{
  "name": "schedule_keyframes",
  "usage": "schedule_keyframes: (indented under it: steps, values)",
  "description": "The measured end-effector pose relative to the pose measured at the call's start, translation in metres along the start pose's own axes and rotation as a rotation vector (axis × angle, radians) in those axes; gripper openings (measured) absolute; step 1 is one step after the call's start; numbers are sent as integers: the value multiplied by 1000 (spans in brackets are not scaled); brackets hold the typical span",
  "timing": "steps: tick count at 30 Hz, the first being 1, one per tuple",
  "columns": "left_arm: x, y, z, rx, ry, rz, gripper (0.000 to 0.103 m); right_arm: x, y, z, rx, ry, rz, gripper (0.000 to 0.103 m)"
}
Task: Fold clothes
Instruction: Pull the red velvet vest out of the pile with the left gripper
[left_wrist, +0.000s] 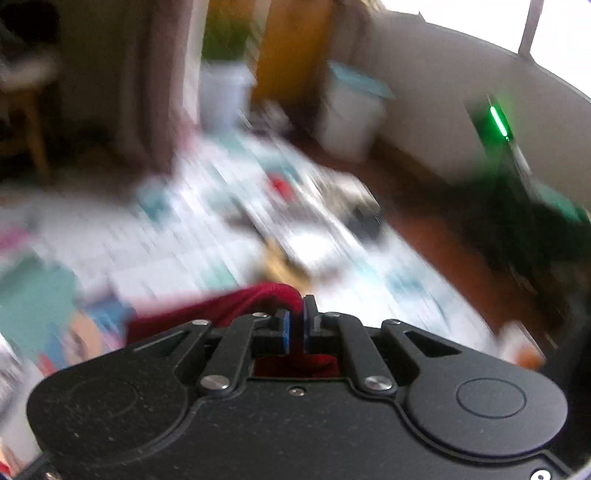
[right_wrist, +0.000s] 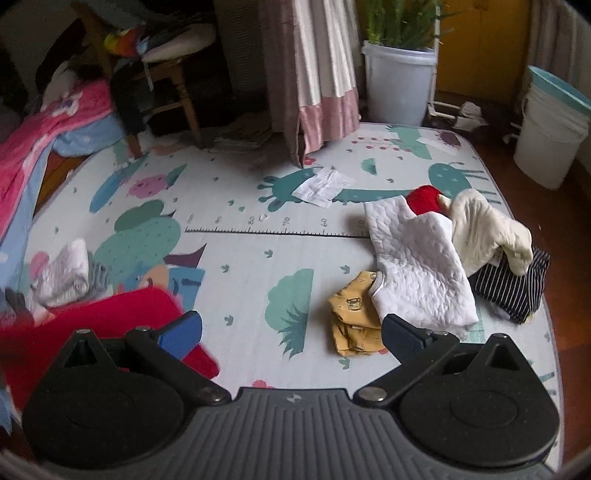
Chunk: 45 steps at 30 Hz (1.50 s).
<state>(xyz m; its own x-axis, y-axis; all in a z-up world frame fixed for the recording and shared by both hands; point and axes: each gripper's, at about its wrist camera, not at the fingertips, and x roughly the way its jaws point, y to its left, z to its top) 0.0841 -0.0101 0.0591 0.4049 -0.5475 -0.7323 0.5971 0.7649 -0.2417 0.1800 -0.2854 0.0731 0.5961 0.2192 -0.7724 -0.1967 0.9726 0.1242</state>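
The left hand-held gripper (left_wrist: 295, 325) pinches the red garment (right_wrist: 92, 332), soft, light and floppy, best taken at an edge, while the right hand-held gripper (right_wrist: 291, 332) gapes empty

This is a lived-in room of a home. A children's play mat (right_wrist: 258, 258) printed with cartoon animals covers the floor, with a wooden chair (right_wrist: 173, 92), pink-hemmed curtains (right_wrist: 325, 74), a potted plant in a white bucket (right_wrist: 399, 81) and a pink blanket (right_wrist: 44, 129) around it.

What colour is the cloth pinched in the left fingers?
Dark red garment, pinched by the left gripper; it shows best in the left wrist view.
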Motion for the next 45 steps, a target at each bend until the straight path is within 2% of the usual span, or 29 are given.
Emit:
schedule_keyframes:
  steps: [1,2,3,4,7,9,14,15,19,23,27,30,33,37,38,42,45]
  values:
    - [13,-4,-10,19,94,1,8,2,1,-1,-12,6,-7,103]
    - [23,-6,-21,41,147,14,20,4,1,-2,-19,15,-14,103]
    - [31,-7,-32,64,179,34,30,6,2,-3,-22,23,-17,103]
    - [36,-5,-40,65,204,37,34,9,3,-4,-23,30,-18,103]
    - [42,12,-50,26,225,50,35,16,8,-8,-29,46,-25,103]
    - [43,26,-49,2,217,101,41,20,14,-12,-42,53,-23,103]
    - [39,65,-55,-66,201,255,43,38,37,-28,-159,86,-13,102]
    - [39,72,-59,-77,206,277,43,42,43,-31,-195,97,-12,101]
    - [46,100,-76,-110,234,352,43,60,65,-40,-317,147,19,85]
    - [74,128,-102,-138,310,399,43,79,87,-48,-414,179,54,83]
    - [93,146,-120,-140,361,370,43,102,117,-57,-538,183,72,82]
    - [104,159,-132,-173,361,334,50,124,141,-69,-666,205,110,77]
    - [114,170,-148,-241,357,303,51,146,156,-76,-752,239,152,68]
    - [124,190,-170,-358,346,259,52,176,167,-80,-785,282,209,59]
    - [126,194,-175,-390,345,243,55,183,169,-81,-792,291,229,56]
    - [133,203,-195,-470,348,209,56,211,180,-82,-778,283,335,59]
    - [138,206,-210,-511,354,195,57,236,187,-82,-774,280,346,61]
